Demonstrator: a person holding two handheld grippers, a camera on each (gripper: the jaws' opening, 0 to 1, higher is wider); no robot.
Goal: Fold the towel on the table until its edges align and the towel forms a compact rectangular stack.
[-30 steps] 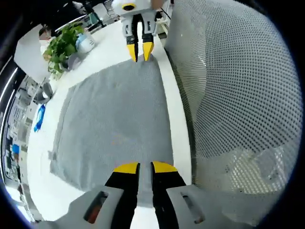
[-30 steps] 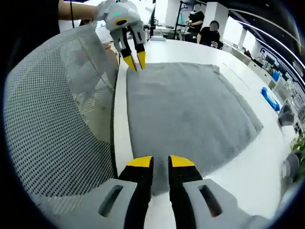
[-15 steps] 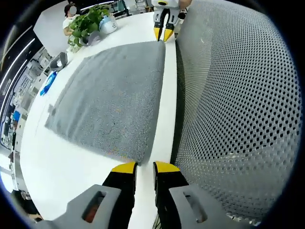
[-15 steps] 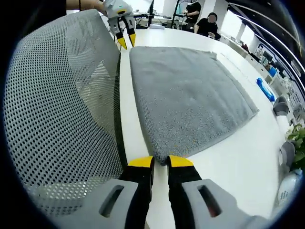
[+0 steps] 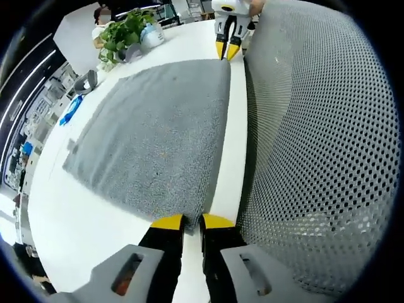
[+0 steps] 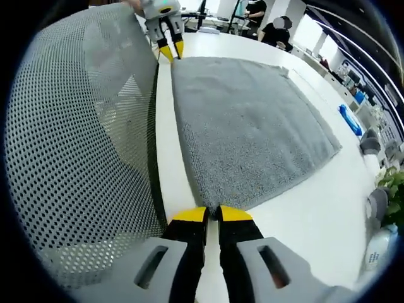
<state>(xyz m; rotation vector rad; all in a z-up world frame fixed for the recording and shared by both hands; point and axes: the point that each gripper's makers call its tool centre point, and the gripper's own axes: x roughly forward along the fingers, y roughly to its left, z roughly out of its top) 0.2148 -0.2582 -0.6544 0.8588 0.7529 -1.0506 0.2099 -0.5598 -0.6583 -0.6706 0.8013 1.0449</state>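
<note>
Left gripper view: my left gripper pinches one near corner of the grey towel, spread flat on the white table; my right gripper nips the other. No fold made yet.

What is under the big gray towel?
The white table is under the gray towel; it shows all around the edges. The towel lies flat, but it covers the middle, so anything thin beneath it cannot be seen.
</note>
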